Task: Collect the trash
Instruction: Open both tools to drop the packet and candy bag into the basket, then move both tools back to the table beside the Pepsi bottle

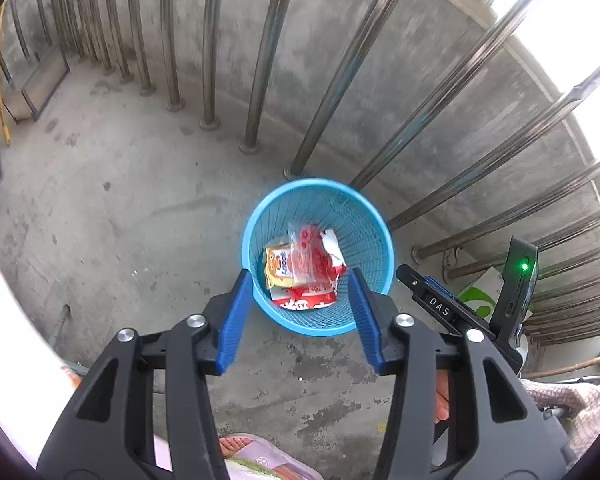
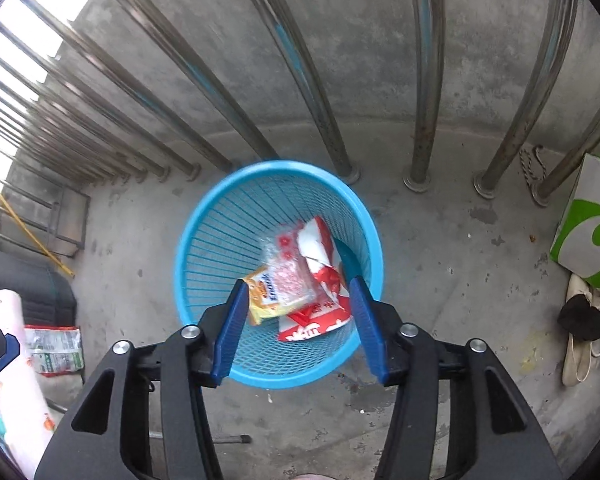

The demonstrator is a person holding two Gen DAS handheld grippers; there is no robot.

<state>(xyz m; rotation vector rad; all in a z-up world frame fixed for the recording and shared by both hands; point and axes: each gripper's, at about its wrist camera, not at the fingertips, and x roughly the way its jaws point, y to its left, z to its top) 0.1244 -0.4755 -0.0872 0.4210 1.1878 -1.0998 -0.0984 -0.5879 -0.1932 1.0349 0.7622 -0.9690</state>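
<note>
- A blue mesh wastebasket (image 2: 204,240) stands on a concrete floor (image 1: 120,200), just beside metal railing bars (image 1: 260,80).
- Inside it lie a yellow snack packet (image 2: 262,298), a clear red-dotted wrapper (image 2: 288,272) and a red-and-white wrapper (image 2: 320,316).
- The left gripper (image 1: 298,284) and the right gripper (image 2: 298,290) both hang above the basket, jaws apart and gripping nothing.

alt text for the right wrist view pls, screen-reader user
The right gripper hangs open and empty over a blue mesh wastebasket holding a yellow snack packet, a clear red-printed wrapper and a red-and-white packet. The basket stands on a concrete floor by steel railing bars.
</note>
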